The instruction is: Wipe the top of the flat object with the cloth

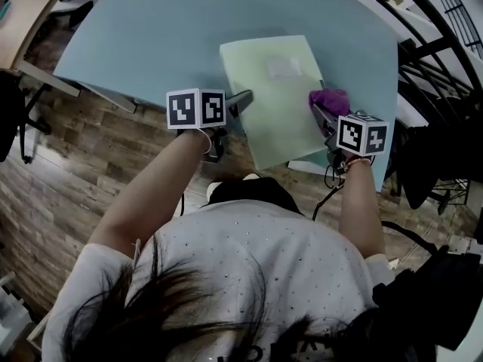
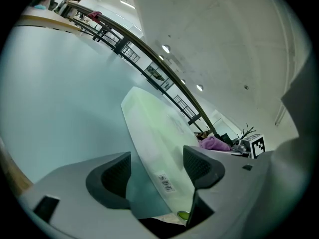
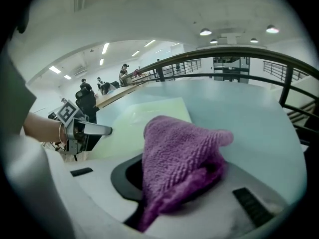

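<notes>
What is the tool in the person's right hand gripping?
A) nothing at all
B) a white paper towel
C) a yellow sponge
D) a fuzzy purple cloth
D: the right gripper view shows the fuzzy purple cloth bunched between the shut jaws of the right gripper.

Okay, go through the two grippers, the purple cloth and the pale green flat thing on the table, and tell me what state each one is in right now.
left gripper: open, fingers apart, gripping nothing, at the folder's left edge.
right gripper: shut on the purple cloth.
purple cloth: bunched up, held by the folder's right edge.
pale green folder: closed, lying flat on the blue table.
</notes>
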{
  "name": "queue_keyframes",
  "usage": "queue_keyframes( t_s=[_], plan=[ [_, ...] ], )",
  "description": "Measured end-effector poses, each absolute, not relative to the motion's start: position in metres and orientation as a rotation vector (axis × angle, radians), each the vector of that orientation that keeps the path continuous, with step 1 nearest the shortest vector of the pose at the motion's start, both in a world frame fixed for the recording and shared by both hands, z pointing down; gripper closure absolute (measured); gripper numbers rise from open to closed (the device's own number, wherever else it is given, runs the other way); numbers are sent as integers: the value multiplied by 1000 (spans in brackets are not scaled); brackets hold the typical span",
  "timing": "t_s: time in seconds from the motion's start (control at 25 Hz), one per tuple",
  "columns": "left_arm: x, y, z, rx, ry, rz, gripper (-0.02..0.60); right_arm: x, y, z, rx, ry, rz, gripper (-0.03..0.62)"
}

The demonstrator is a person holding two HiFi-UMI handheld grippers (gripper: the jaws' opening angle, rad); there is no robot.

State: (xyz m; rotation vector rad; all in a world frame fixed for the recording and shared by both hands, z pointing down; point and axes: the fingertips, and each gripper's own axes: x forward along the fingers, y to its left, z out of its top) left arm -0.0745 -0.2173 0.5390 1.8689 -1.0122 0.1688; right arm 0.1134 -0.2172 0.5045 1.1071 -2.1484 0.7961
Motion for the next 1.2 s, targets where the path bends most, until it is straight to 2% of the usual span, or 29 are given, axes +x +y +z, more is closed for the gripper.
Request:
queue_keyframes(
  t_s=[0.2, 0.4, 0.48, 0.64, 0.76, 1.2],
  plan=[
    [-74, -216, 540, 1869, -1010, 170, 258, 135, -227, 503, 1191, -2151, 807, 562],
    [-75, -218, 539, 1872, -998, 166, 258, 128, -228, 491, 1259, -2150, 822, 562],
    [-74, -217, 539, 1872, -988, 164, 258, 94, -212, 473, 1179, -2248, 762, 560],
    [-74, -216, 539, 1865, -984, 173, 258, -20, -143, 454, 663, -2497, 798, 560],
    [-74, -216, 539, 1867, -981, 173, 258, -58, -109, 468, 432, -2459, 765, 560],
    [-71, -217, 540, 1886, -970, 201, 258, 10, -129, 503, 630, -2224, 692, 560]
  ],
)
